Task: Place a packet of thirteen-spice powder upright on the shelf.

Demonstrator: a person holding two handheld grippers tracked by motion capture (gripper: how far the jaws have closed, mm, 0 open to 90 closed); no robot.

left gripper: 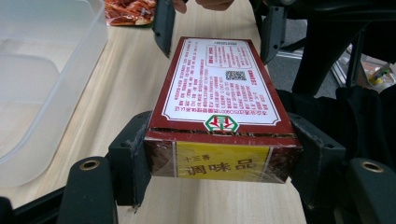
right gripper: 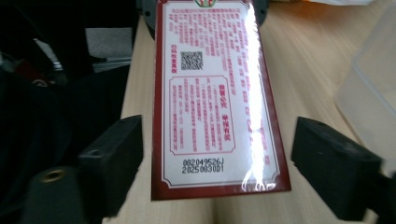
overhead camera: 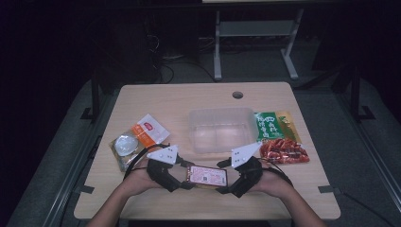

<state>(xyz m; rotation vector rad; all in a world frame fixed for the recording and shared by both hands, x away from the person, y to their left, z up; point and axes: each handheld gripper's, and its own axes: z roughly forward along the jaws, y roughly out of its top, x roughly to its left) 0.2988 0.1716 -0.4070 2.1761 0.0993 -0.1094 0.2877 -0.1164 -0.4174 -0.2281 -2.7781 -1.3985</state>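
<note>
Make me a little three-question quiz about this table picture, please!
1. True or false: the left hand-held gripper clamps one end of the red box.
2. What stands just behind the red box? A) clear plastic tub B) a kettle C) a shoe
3. Do the right hand-held gripper pads press the box?

Key: 1 true. 2 A. 3 No, there are gaps on both sides.
</note>
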